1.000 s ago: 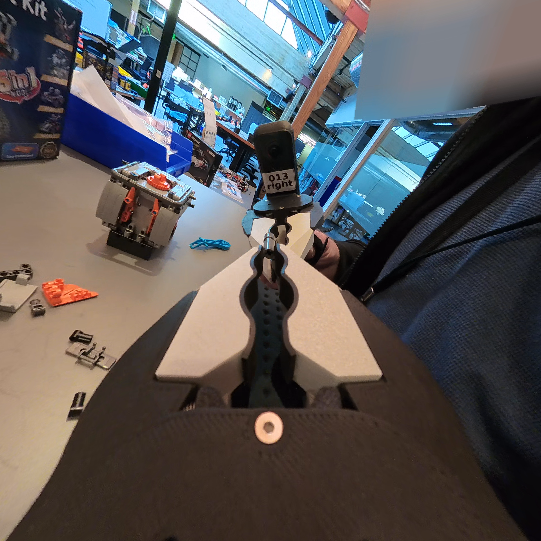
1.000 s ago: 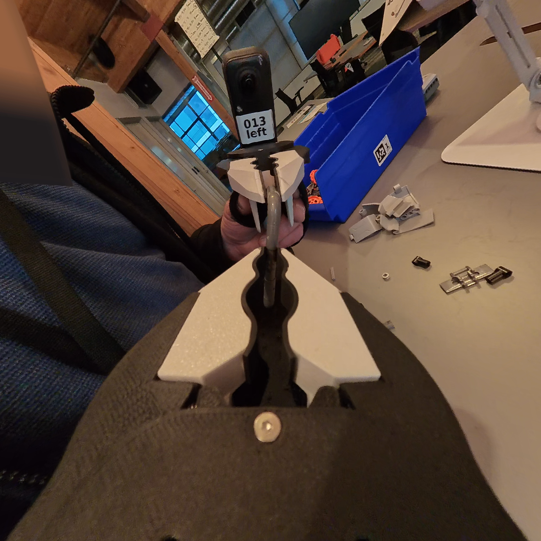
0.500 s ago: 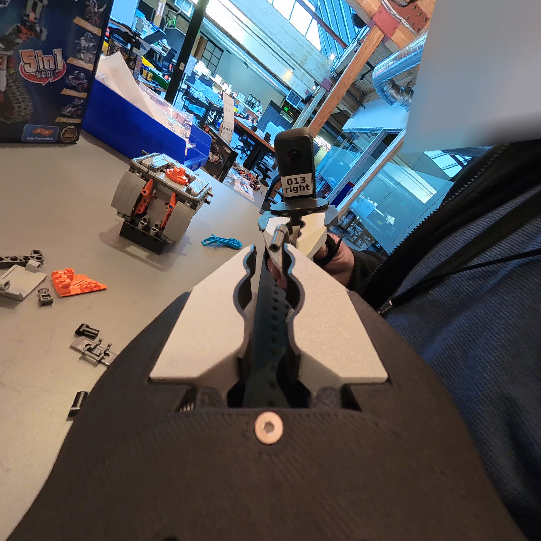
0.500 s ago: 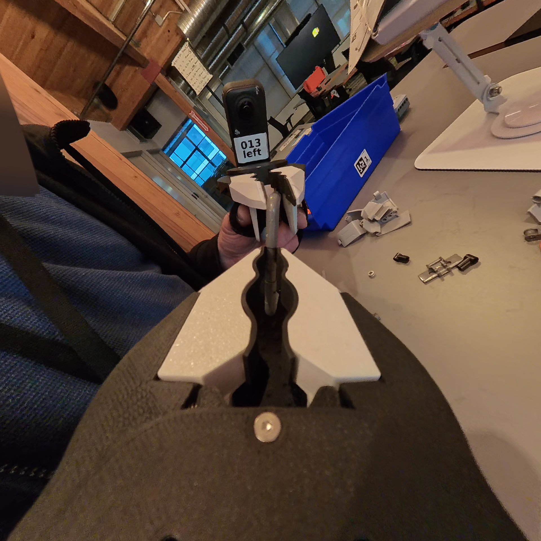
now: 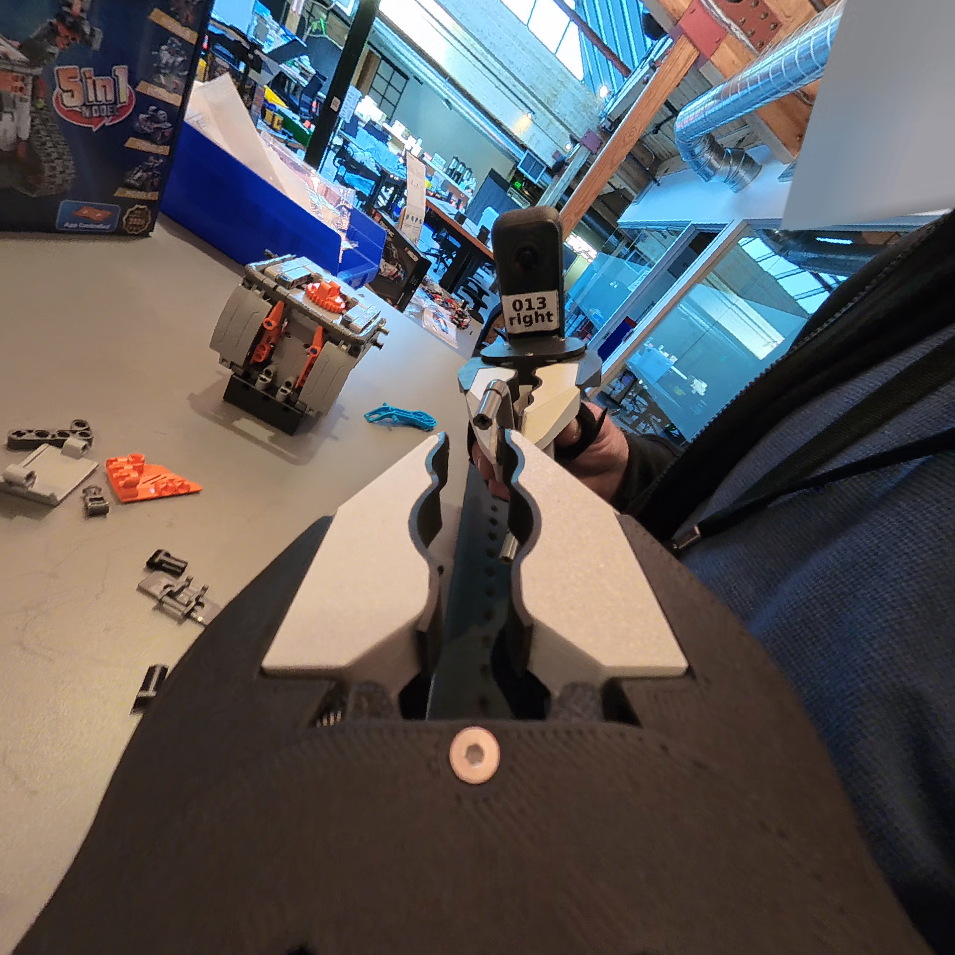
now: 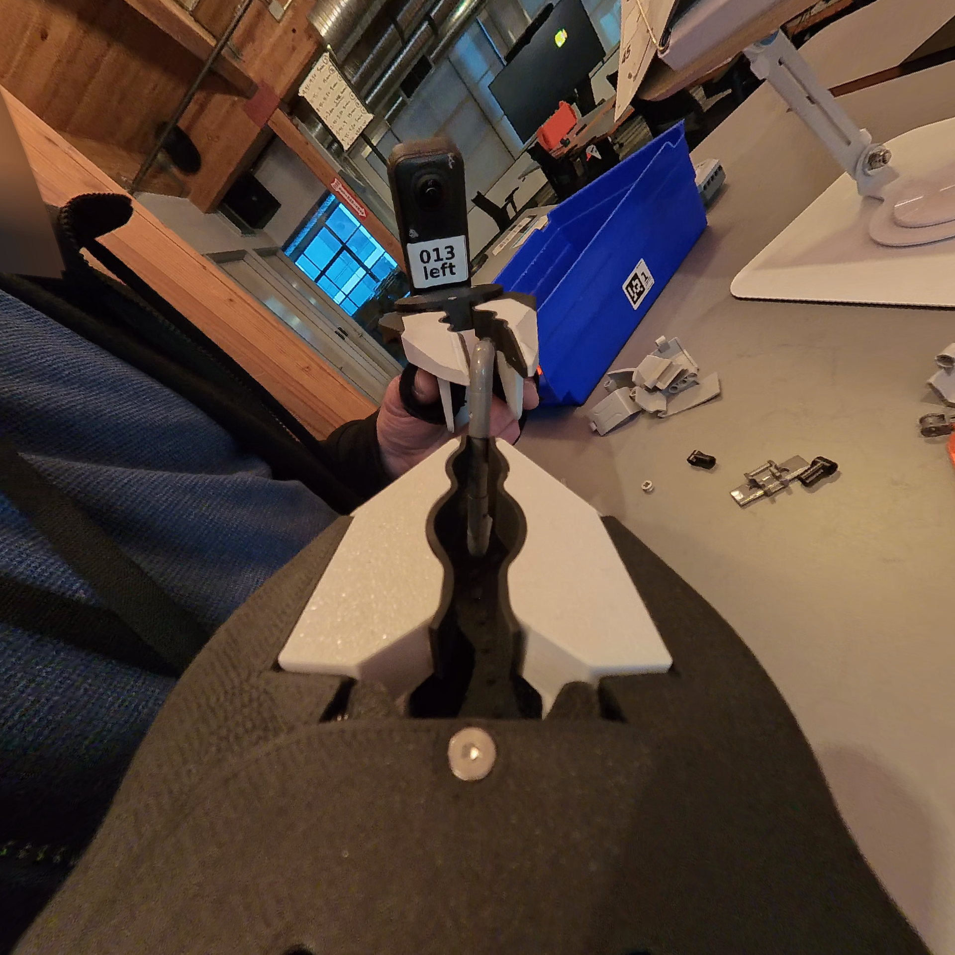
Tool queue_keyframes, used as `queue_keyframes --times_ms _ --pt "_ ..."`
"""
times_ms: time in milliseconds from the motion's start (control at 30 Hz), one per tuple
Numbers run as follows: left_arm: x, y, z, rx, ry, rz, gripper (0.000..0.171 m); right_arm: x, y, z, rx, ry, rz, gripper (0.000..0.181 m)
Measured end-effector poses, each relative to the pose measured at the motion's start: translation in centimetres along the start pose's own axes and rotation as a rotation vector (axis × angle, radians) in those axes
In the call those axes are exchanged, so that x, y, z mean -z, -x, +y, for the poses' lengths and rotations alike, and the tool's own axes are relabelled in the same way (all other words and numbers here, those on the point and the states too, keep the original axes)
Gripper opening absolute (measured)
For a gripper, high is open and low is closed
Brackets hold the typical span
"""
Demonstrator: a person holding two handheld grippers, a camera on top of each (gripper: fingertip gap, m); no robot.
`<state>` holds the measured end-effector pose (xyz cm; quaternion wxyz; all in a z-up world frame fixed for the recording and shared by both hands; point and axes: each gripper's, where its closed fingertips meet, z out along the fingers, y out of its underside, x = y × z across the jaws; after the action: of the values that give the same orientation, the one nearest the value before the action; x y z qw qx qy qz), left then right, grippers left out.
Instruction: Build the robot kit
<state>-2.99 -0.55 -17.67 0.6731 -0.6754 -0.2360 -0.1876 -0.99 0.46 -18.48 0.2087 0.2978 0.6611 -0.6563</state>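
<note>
My right tongs [image 6: 478,445] were pinched shut on a grey metal rod [image 6: 477,395], the tips meeting around its shaft, and the rod ran on up between the fingers of my left tongs [image 5: 474,445]. Those stood apart. The rod's lower end lay against the inner face of one finger only (the other finger was clear of it), and its bent end showed just at the tips of the right tongs.

Both tongs were raised above the grey table [image 5: 93,330], pointing at each other in front of my blue sweater [image 5: 827,594]. Beyond the left tongs a grey and orange brick model [image 5: 297,343] stood on the table, with a teal piece [image 5: 398,416] near it and an orange plate [image 5: 147,478] among small grey parts. On the right tongs' side sat a blue bin [image 6: 610,289], with a heap of grey parts [image 6: 651,387] just beside it.
</note>
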Motion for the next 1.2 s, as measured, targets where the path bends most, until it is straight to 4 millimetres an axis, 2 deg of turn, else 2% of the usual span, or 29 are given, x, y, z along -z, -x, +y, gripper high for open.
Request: queue_keyframes --times_ms 267,533,1200 --pt "1.0 0.5 0.9 -0.001 -0.005 -0.045 0.019 -1.5 -0.4 0.4 -0.014 0.038 -0.025 0.003" --pt "2.3 0.6 0.6 -0.002 -0.043 -0.057 0.014 -3.0 -0.3 0.5 -0.013 0.07 -0.049 0.003" --pt "3.5 0.8 0.3 -0.008 -0.081 -0.057 0.006 -4.3 -0.4 0.6 -0.019 0.09 -0.056 0.003"
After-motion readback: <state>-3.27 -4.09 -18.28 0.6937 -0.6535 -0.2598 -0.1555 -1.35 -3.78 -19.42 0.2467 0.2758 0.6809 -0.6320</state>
